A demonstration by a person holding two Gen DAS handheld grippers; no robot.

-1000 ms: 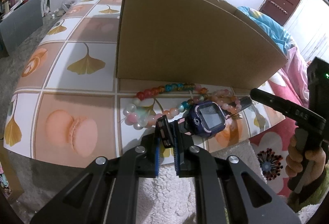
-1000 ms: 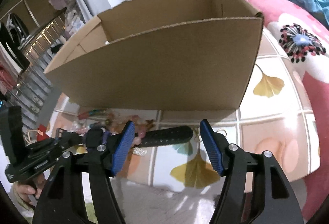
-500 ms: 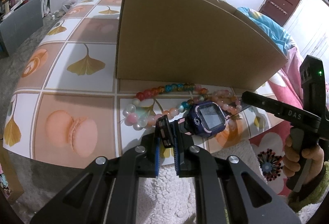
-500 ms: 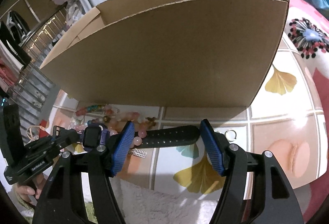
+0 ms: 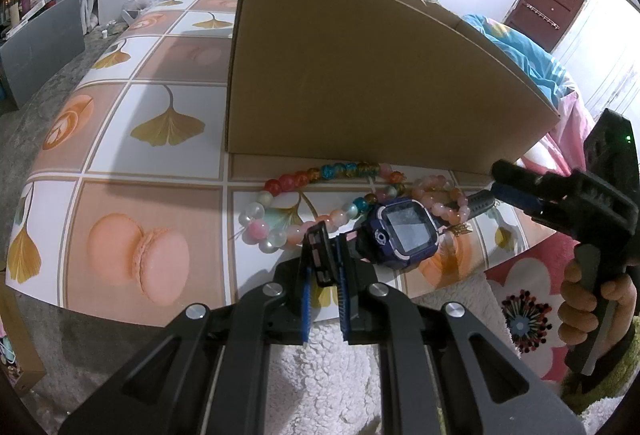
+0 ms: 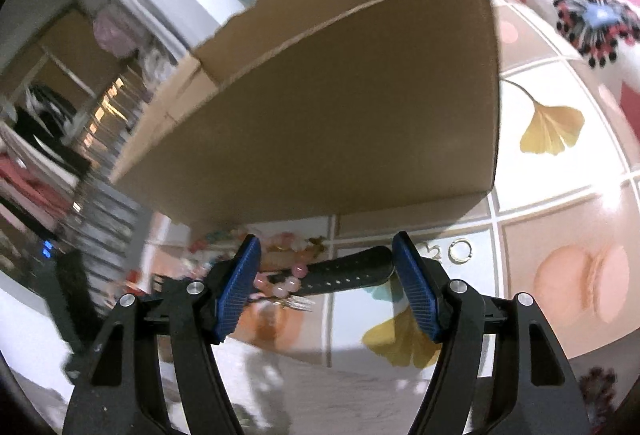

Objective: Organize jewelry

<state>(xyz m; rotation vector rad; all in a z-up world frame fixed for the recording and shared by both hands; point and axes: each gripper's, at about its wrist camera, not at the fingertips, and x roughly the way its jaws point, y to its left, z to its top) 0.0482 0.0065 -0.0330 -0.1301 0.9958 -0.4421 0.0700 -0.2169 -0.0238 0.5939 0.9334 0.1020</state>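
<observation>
My worktop (image 5: 120, 195) under ginkgo-and-macaron patterned cover, cardboard box (image 5: 360, 75) standing on it, multicolour bead bracelets (image 5: 304, 195) lying just before box, small metal ring (image 6: 460, 250) apart to right, watch strap (image 6: 344, 271) between my fingers (image 6: 416, 295)

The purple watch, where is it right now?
In the left wrist view the purple watch lies on the patterned table before the cardboard box, beside bead bracelets, one strap end clamped in the left hand-held gripper.
</observation>
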